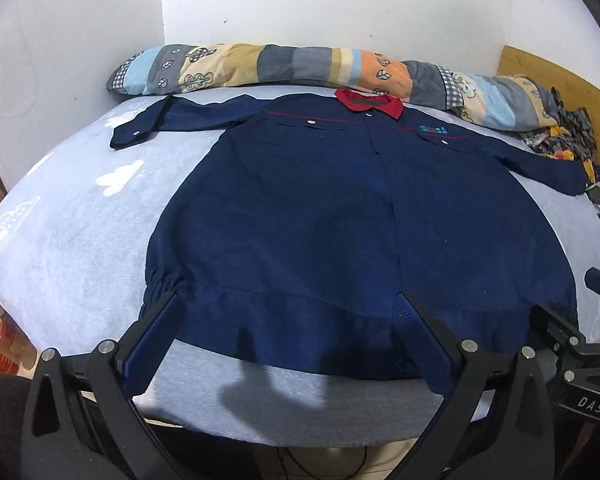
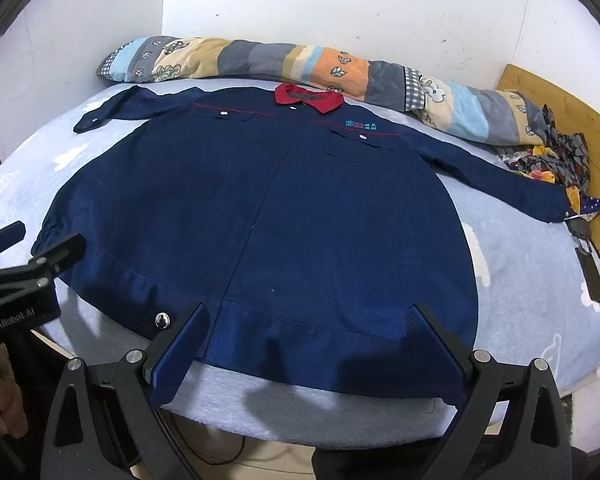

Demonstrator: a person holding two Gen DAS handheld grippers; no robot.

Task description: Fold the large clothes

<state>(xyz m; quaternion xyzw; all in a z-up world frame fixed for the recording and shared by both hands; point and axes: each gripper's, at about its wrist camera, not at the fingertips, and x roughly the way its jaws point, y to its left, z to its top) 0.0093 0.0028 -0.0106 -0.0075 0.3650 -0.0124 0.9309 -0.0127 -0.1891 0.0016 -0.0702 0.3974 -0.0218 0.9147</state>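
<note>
A navy work jacket (image 1: 340, 208) with a red collar (image 1: 370, 103) lies spread flat, front up, on a bed covered by a pale blue blanket with white cloud shapes (image 1: 80, 220). Both sleeves are stretched outward; the left-hand sleeve's cuff (image 1: 134, 134) lies on the blanket, and the other sleeve reaches toward a heap of patterned dark cloth (image 1: 572, 132) at the bed's right edge. The hem, elastic-gathered at its corner, lies nearest the cameras. A long patchwork bolster (image 1: 300, 68) lies along the white wall behind the collar. A wooden headboard (image 2: 572, 108) shows at the far right. The left tongs (image 1: 292, 304) stand wide apart above the hem's left portion, with nothing clamped between them; whether their tips touch the fabric cannot be told. The right tongs (image 2: 310, 314) likewise stand wide apart over the hem's right portion, holding nothing. A metal snap (image 2: 162, 319) shows on the hem just beside the right tongs' left finger.
</note>
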